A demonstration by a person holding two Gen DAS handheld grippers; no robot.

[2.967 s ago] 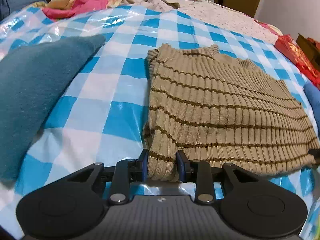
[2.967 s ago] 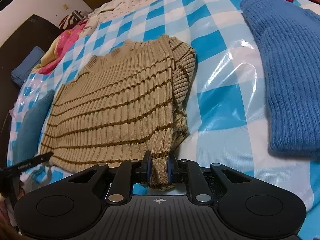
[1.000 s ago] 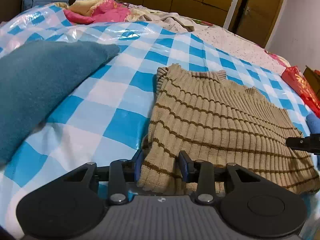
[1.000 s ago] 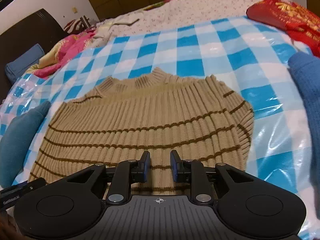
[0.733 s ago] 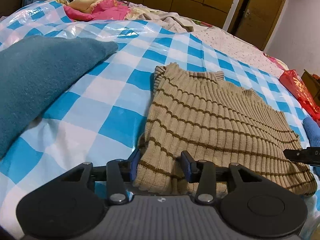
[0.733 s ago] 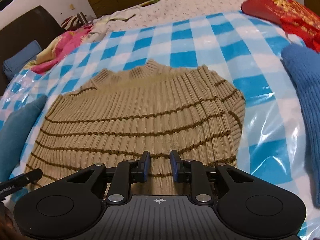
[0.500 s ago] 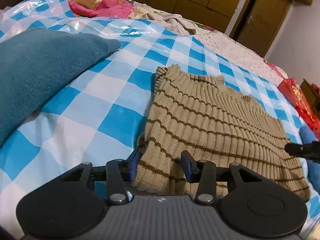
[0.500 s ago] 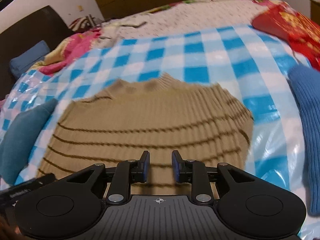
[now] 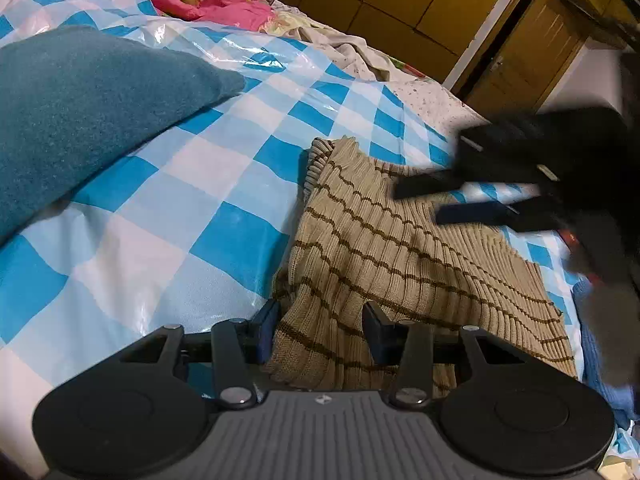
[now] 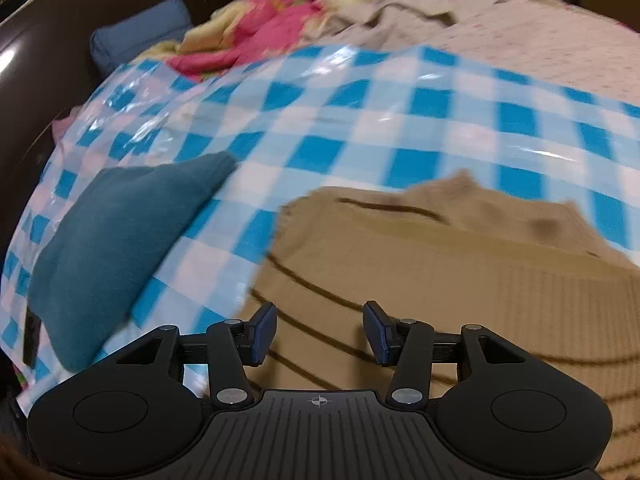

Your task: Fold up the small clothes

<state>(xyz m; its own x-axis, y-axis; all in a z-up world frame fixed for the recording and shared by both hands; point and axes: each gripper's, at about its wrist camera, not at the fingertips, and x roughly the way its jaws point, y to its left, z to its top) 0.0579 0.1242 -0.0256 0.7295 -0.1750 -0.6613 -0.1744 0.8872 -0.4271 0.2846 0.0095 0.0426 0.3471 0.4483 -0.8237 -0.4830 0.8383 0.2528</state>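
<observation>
No writing reads; left gripper [image 9: 320, 330] pinches the striped sweater [image 9: 400, 252] hem, right gripper [image 10: 320, 332] opening, empty, teal garment [image 9: 80, 108] beside

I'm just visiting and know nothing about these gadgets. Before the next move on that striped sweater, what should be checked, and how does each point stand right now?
1. Left hand-held gripper has the striped sweater between its fingers: ok, the hem is bunched there.
2. Right hand-held gripper free of cloth: ok, its jaws are opening and nothing is between them.
3. Right gripper steady over the sweater: not ok, its view is blurred.
4. Sweater flat: not ok, it is rumpled near the left gripper.
5. Teal cloth clear of the sweater: ok, checked sheet shows between them.
</observation>
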